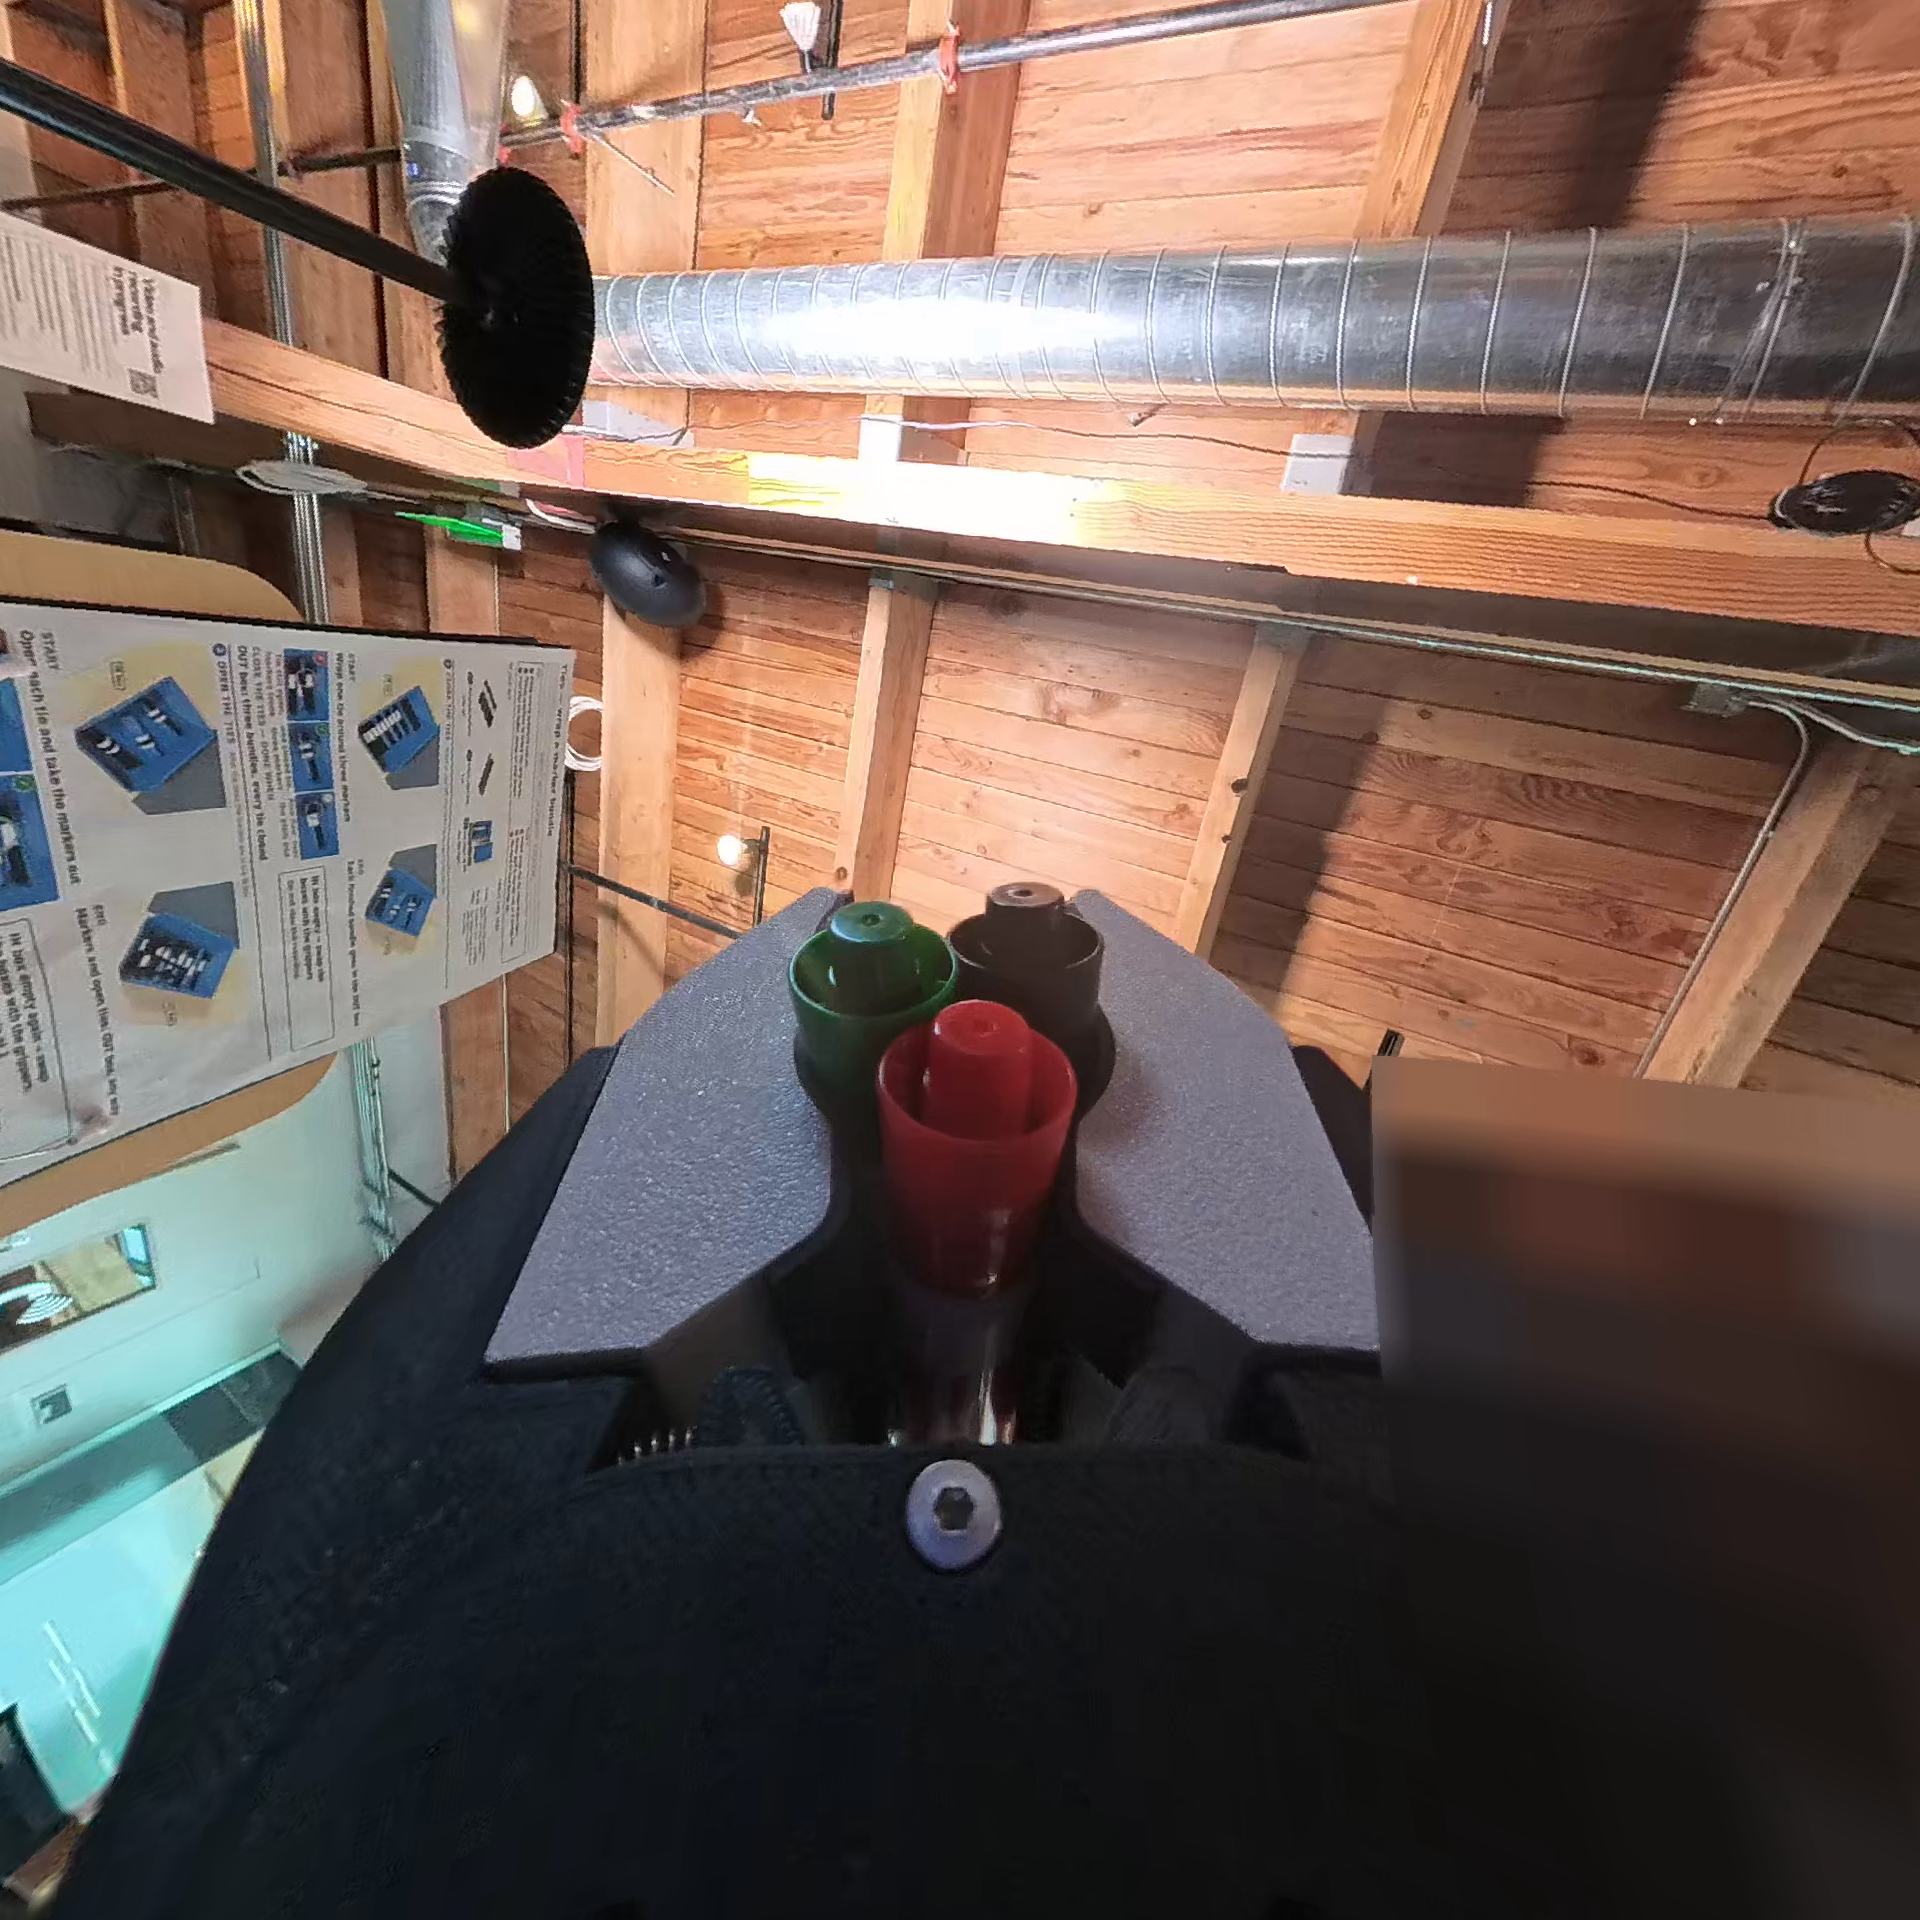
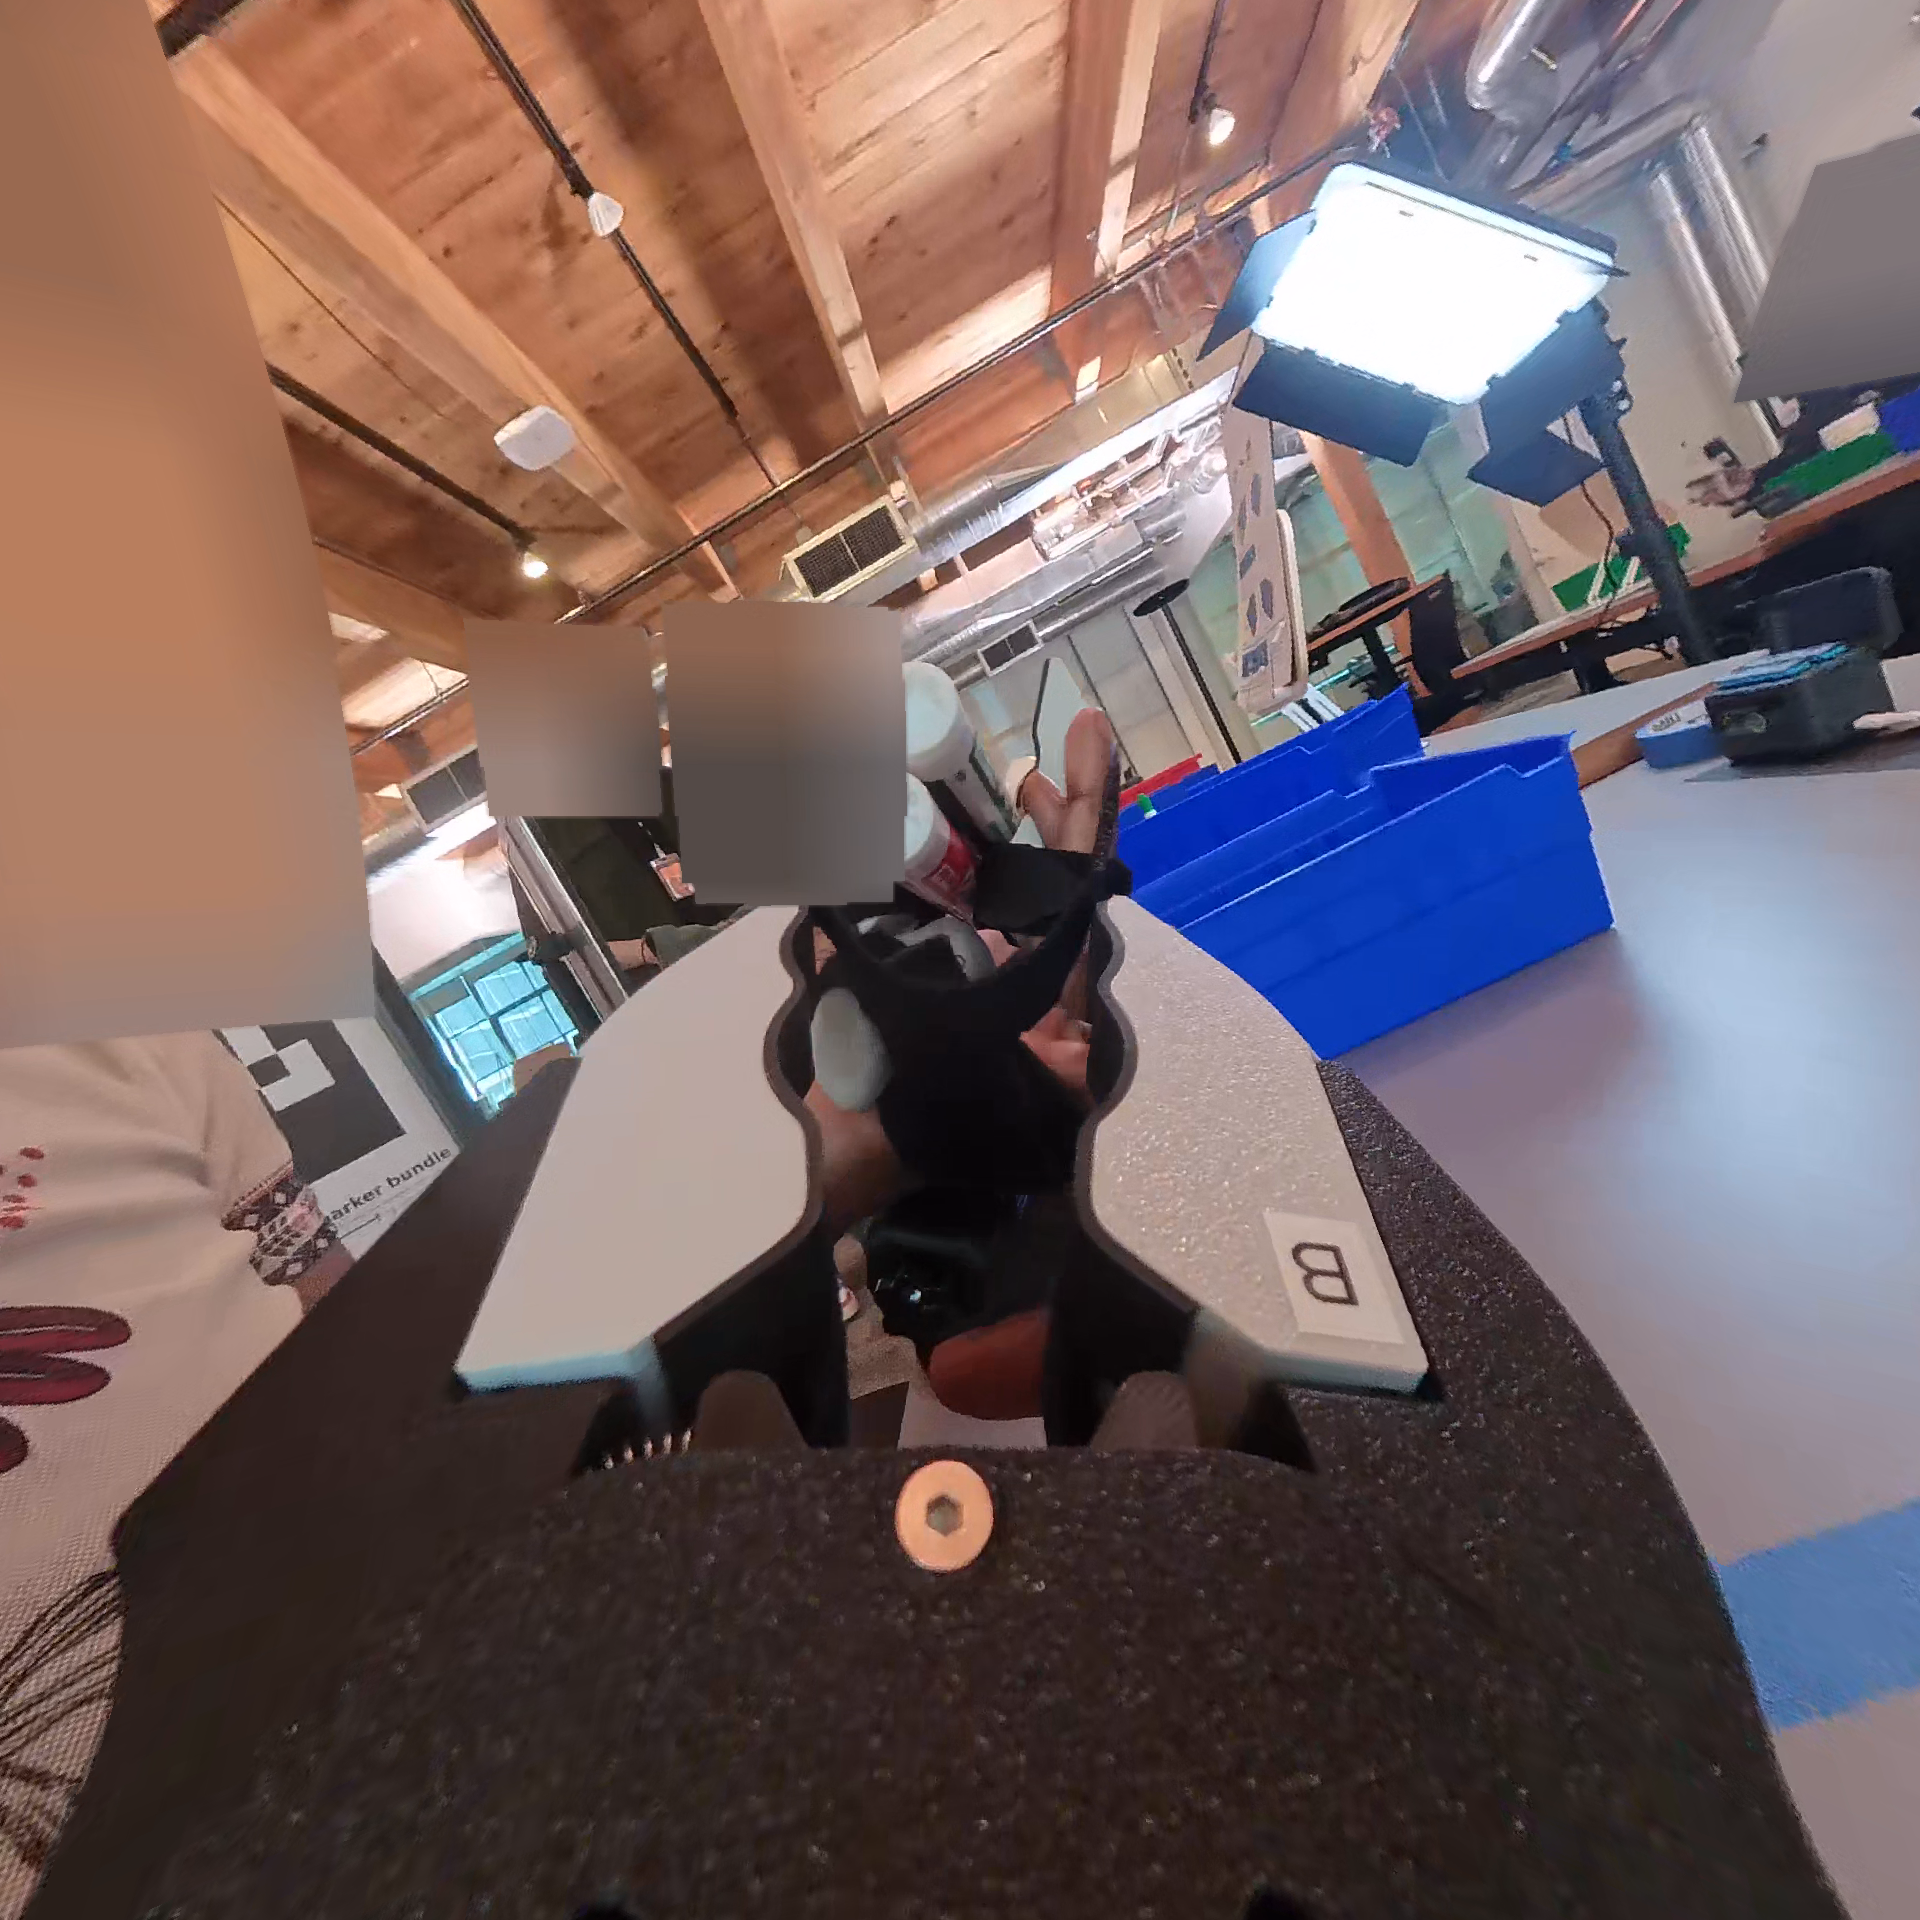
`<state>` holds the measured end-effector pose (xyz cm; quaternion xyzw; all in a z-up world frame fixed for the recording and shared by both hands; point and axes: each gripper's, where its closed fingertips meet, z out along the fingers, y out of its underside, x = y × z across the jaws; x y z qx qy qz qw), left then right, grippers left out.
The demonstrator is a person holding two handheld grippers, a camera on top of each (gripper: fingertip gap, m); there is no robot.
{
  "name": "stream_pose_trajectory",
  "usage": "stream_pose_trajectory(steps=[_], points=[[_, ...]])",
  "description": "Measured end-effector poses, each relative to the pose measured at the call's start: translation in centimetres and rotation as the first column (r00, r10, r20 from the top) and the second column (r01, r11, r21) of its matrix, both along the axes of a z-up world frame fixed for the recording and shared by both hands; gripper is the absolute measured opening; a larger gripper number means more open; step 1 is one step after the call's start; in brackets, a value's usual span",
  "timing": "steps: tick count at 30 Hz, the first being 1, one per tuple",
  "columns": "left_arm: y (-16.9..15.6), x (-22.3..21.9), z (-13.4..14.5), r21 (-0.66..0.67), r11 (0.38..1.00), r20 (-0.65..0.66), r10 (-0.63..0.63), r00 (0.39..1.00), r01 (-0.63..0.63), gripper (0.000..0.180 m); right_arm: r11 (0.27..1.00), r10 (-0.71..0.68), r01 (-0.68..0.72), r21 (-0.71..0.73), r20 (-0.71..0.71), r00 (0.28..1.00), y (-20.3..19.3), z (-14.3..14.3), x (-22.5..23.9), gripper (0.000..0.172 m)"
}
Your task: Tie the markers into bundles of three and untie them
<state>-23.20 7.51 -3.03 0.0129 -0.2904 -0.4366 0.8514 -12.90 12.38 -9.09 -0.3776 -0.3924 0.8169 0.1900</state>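
1. The left hand-held gripper [image 1: 951, 1023] pointed up toward the wooden ceiling [image 1: 1351, 790] and pinched three markers together: a green marker [image 1: 871, 977], a black marker [image 1: 1029, 961] and a red marker [image 1: 975, 1112]. Their capped ends faced the camera, and the grey fingers [image 1: 707, 1122] closed in on either side of the cluster. Held upright as one group, the markers probably stayed aligned for wrapping.
2. The right hand-held gripper [image 2: 945, 1029] faced the white rear ends of the markers [image 2: 940, 717], which a bare hand [image 2: 1075, 790] steadied from beyond.
3. A black tie [image 2: 1023, 894] ran across the bundle and down between the right fingers [image 2: 1184, 1101]. Whether the pads pressed on it cannot be told, as the tie and hand fill the gap.
4. Blue bins [image 2: 1382, 873] stood on the grey table [image 2: 1662, 1143] well to the side, presumably for loose and finished bundles.
5. An instruction sheet [image 1: 260, 831] hung at left.
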Motion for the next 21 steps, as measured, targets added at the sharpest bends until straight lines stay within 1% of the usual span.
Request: stream_pose_trajectory(steps=[1,3,5,8,10,12,14,18,21], points=[[0.2,0.3,0.1,-0.009,1.0,-0.009,-0.001,1.0,0.001,0.038,1.0,-0.008,0.008,0.011,-0.004,1.0,-0.3,0.2,-0.1,0.048],[0.6,0.9,0.3,-0.018,1.0,-0.023,-0.01,1.0,0.009,0.038,0.997,-0.039,0.039,0.067,0.0,0.999,-0.9,0.4,-0.4,0.051],[0.8,1.3,0.6,-0.024,1.0,-0.039,-0.014,0.999,0.013,0.038,0.987,-0.075,0.075,0.14,0.0,0.997,-1.4,0.6,-0.8,0.06],[1.1,1.9,1.0,-0.057,0.998,-0.079,-0.012,0.997,0.007,0.038,0.979,-0.099,0.1,0.175,-0.014,0.995,-1.5,1.3,-0.8,0.058],[1.0,1.9,1.1,-0.063,0.998,-0.086,-0.018,0.996,0.013,0.038,0.963,-0.11,0.101,0.249,0.023,0.994,-1.8,0.7,-1.1,0.056],[0.9,2.0,1.1,-0.072,0.997,-0.102,-0.016,0.995,0.008,0.038,0.926,-0.107,0.062,0.372,0.102,0.989,-2.5,-0.7,-1.4,0.063],[0.8,2.0,0.8,-0.087,0.996,-0.109,-0.02,0.994,0.011,0.039,0.884,-0.077,-0.021,0.467,0.191,0.979,-3.1,-1.5,-1.4,0.069],[0.4,1.7,0.2,-0.092,0.996,-0.09,-0.006,0.996,-0.002,0.038,0.817,-0.031,-0.17,0.551,0.336,0.942,-3.5,-2.5,-1.3,0.081],[-0.7,1.2,0.1,-0.038,0.999,-0.081,0.008,0.997,-0.011,0.038,0.764,-0.074,-0.213,0.609,0.41,0.909,-2.7,-3.2,-1.0,0.086]])
